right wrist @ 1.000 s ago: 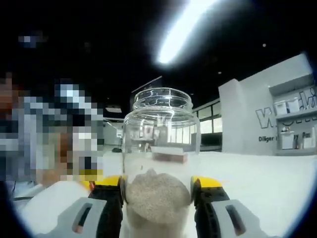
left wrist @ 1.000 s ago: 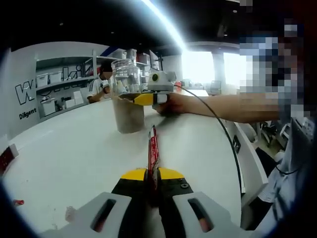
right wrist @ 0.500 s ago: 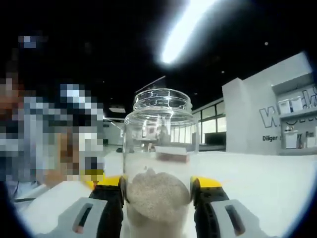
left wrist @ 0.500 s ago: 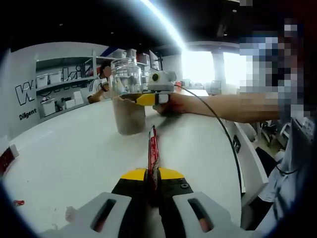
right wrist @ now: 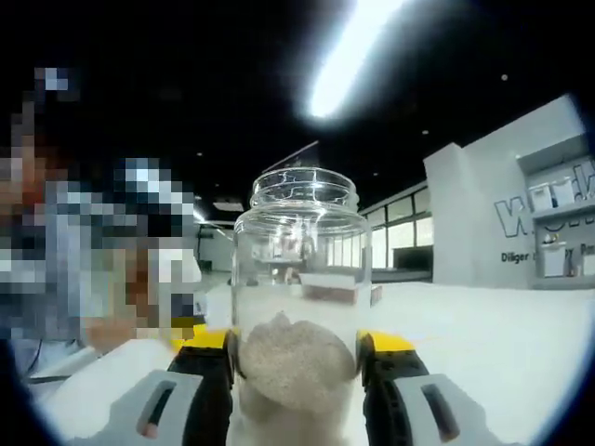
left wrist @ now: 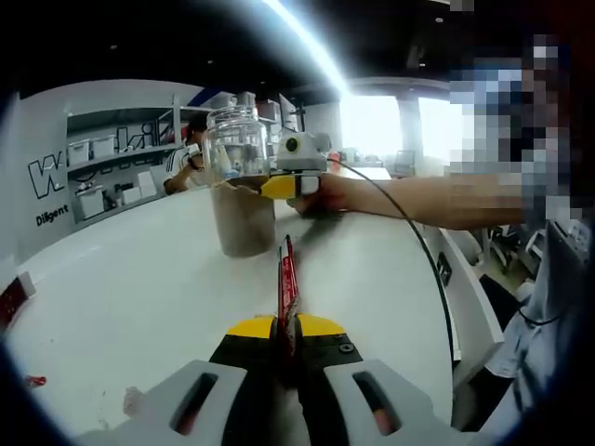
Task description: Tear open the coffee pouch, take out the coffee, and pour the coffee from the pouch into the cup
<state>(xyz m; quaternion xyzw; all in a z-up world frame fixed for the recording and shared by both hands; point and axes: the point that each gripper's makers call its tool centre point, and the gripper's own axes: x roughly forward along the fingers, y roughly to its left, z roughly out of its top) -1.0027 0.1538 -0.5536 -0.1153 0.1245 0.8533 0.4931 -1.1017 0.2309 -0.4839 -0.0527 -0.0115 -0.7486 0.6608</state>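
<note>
jar (right wrist: 299,307) stands upright on the white tabletop (left wrist: 139,279), open-mouthed, lower part filled with pale brown powder heaped in a mound. right gripper (right wrist: 299,358) has its jaws clamped on the jar's sides at powder level; in the left gripper view a hand (left wrist: 325,193) holds that gripper (left wrist: 286,184) against the jar (left wrist: 238,181). left gripper (left wrist: 286,327) has jaws pressed together, pinching a thin red pouch (left wrist: 286,274) edge-on, pointing toward the jar, well short of it. scraps (left wrist: 33,379) lie near the tabletop edge.

risks, as judged: pouch looks flat, likely emptied; if any powder remains, tipping it short of the mouth would spill. a jerk of the right gripper could topple the jar.
</note>
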